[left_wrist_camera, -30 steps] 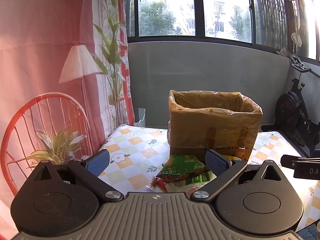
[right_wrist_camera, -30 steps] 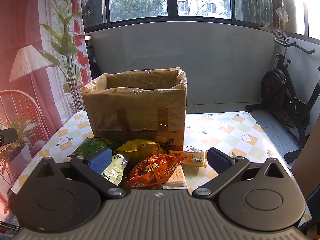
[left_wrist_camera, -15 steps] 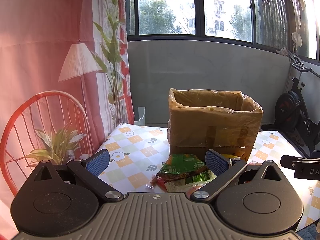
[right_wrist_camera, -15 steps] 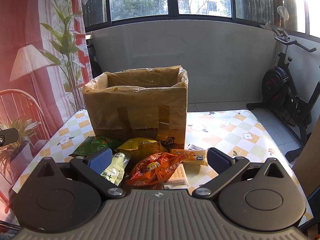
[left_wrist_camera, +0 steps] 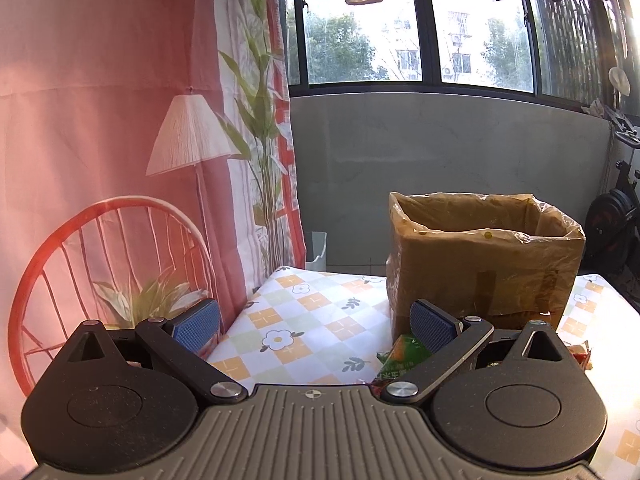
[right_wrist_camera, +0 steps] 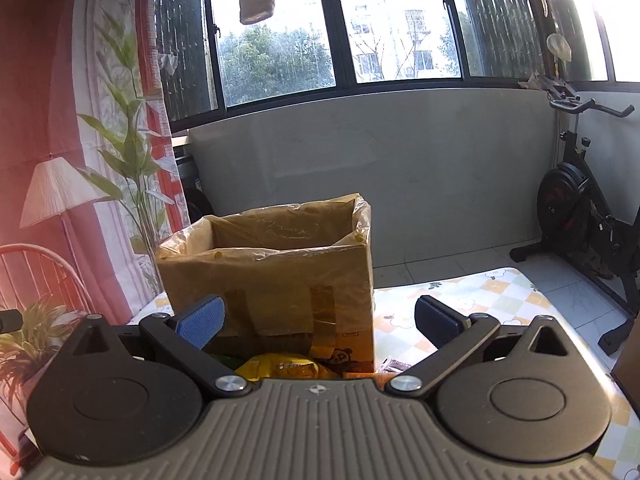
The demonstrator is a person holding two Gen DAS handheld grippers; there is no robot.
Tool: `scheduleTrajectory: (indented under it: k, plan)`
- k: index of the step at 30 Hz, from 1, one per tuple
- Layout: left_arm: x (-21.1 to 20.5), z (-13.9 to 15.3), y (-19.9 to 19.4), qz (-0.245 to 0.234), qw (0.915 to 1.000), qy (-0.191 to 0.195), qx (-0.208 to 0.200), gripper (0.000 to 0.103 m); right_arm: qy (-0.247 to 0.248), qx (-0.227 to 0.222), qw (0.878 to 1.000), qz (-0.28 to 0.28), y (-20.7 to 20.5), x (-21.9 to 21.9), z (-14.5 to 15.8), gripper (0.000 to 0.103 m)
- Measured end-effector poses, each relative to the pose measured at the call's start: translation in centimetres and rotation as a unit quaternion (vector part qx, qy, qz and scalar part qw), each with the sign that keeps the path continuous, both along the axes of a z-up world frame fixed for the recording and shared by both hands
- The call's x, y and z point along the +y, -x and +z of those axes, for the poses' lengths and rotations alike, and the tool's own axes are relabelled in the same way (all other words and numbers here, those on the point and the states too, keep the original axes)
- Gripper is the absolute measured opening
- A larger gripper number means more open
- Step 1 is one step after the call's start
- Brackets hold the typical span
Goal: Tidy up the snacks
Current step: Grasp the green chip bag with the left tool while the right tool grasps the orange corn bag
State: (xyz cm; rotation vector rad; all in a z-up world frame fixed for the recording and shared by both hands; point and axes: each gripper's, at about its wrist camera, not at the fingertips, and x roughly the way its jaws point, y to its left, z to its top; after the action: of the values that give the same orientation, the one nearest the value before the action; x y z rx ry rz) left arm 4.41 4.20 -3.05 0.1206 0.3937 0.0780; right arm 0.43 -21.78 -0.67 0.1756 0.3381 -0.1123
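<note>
box (right_wrist_camera: 272, 280): plastic-lined, open, upright | snack packets (right_wrist_camera: 286, 366): heaped against front

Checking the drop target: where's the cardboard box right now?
The cardboard box stands on the checked tablecloth, centre in the right wrist view and right of centre in the left, just behind the yellow snack packet.
</note>
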Motion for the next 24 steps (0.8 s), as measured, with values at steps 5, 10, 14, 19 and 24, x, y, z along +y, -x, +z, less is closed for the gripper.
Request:
scheduleTrajectory:
  k: [5, 10, 14, 19, 24]
  plan:
    - [-1.1, -0.9, -2.0, -0.015, 0.9997, -0.016, -0.009, 0.092, -0.002, -0.028, 0.999, 0.024, -2.8, -0.2, -0.4, 0.103]
    - [-2.1, -1.7, -4.1, -0.032, 0.9994, 0.004, -0.009, 0.091, -0.001, -0.060, 0.997, 0.042, -5.1, 0.3, -0.5, 0.103]
    - [-3.0, -3.3, -5.4, -0.051, 0.9982, 0.031, -0.002, 0.091, 0.015, -0.039, 0.998, 0.056, -6.6, 1.1, -1.1, 0.103]
    - [-4.2, -6.2, -7.0, -0.052, 0.9970, 0.046, 0.034, 0.091, -0.007, -0.013, 0.997, 0.071, -7.5, 0.4, -3.3, 0.103]
    - [-5.2, -9.1, -8.1, -0.073, 0.9919, 0.056, 0.088, 0.086, 0.007, 0.011, 0.996, 0.083, -7.7, 0.4, -5.6, 0.103]
